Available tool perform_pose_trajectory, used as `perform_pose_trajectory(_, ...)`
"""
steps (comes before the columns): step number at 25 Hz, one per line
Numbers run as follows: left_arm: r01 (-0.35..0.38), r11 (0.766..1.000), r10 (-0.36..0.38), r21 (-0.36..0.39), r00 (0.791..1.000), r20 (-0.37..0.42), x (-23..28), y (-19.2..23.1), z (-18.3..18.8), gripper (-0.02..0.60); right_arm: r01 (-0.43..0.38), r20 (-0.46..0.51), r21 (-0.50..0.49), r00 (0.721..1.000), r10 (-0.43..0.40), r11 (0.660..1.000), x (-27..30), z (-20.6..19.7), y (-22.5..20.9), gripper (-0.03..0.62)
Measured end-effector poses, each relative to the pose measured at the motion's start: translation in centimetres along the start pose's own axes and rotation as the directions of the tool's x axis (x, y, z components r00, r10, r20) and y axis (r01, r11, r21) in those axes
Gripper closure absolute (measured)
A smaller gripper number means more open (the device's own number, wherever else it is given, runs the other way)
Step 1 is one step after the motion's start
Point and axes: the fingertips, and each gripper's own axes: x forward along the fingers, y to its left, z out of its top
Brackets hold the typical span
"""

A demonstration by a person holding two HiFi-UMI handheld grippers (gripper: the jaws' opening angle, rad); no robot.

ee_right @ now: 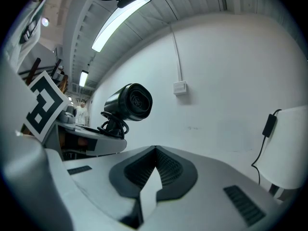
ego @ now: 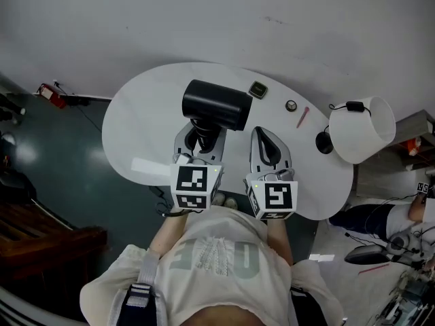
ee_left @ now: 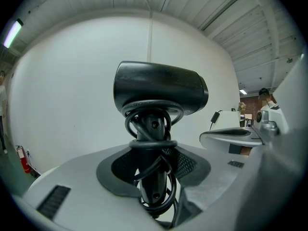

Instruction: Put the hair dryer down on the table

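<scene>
A black hair dryer (ego: 216, 104) is held up over the white oval table (ego: 146, 107), barrel on top. My left gripper (ego: 200, 140) is shut on its handle. In the left gripper view the handle (ee_left: 153, 143) stands between the jaws with the black cord wound round it, and the barrel (ee_left: 161, 88) sits above. My right gripper (ego: 267, 141) hovers beside it to the right, shut, with nothing in it. The right gripper view shows its jaws (ee_right: 155, 152) meeting at the tips, and the hair dryer (ee_right: 129, 101) off to the left.
A white lamp shade (ego: 363, 129) with a black base (ego: 324, 142) stands at the table's right end. A small dark square thing (ego: 257, 89), a round thing (ego: 291, 105) and a red pen (ego: 302, 117) lie at the far edge. A pale strip (ego: 148, 167) lies near the left front.
</scene>
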Motion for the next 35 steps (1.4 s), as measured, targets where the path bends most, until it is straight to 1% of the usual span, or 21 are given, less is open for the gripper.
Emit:
perform_pose_trajectory(4, 0.012, 1.000, -0.013, -0.022, 0.999, -0.034, 0.5, 0.7, -1.1, 0.396, 0.003, -0.026, -0.005, 1.000, -0.003, 1.000, 0.4, -1.0, 0.1, 0.591)
perform_pose_trajectory(8, 0.014, 0.999, -0.019, -0.043, 0.994, -0.105, 1.1, 1.4, -3.2, 0.396, 0.006, -0.049, 0.003, 0.999, -0.006, 1.000, 0.5, -1.6, 0.4, 0.591)
perform_pose_trajectory(11, 0.023, 0.997, -0.035, -0.073, 0.985, -0.167, 1.7, 1.9, -5.2, 0.396, 0.005, -0.075, -0.003, 0.997, -0.006, 1.000, 0.8, -2.1, 0.9, 0.591)
perform_pose_trajectory(14, 0.026, 0.995, -0.049, -0.095, 0.969, -0.242, 2.6, 2.2, -7.8, 0.396, 0.010, -0.103, -0.005, 0.995, -0.010, 1.000, 1.0, -2.8, 1.1, 0.591)
perform_pose_trajectory(16, 0.032, 0.992, -0.066, -0.120, 0.952, -0.298, 2.8, 2.2, -9.7, 0.396, 0.021, -0.124, 0.002, 0.992, -0.020, 1.000, 0.9, -3.4, 1.1, 0.591)
perform_pose_trajectory(20, 0.036, 0.986, -0.101, -0.163, 0.907, -0.409, 3.1, 2.3, -13.4, 0.396, 0.041, -0.170, 0.031, 0.985, -0.035, 0.999, 0.6, -4.5, 1.2, 0.591)
perform_pose_trajectory(22, 0.041, 0.986, -0.111, -0.163, 0.888, -0.446, 3.6, 2.3, -14.9, 0.396, 0.048, -0.189, 0.037, 0.981, -0.040, 0.998, 0.6, -5.1, 1.2, 0.589)
perform_pose_trajectory(25, 0.044, 0.988, -0.111, -0.145, 0.861, -0.496, 4.3, 2.3, -17.1, 0.396, 0.056, -0.221, 0.035, 0.974, -0.047, 0.998, 0.6, -6.0, 1.2, 0.590)
perform_pose_trajectory(30, 0.037, 0.983, -0.138, -0.181, 0.800, -0.585, 5.0, 2.5, -21.0, 0.396, 0.083, -0.264, 0.031, 0.962, -0.072, 0.996, -0.1, -7.1, 1.0, 0.589)
perform_pose_trajectory(35, 0.036, 0.980, -0.158, -0.194, 0.734, -0.660, 5.7, 2.5, -24.1, 0.396, 0.103, -0.291, 0.033, 0.953, -0.089, 0.994, -0.5, -7.8, 0.9, 0.589)
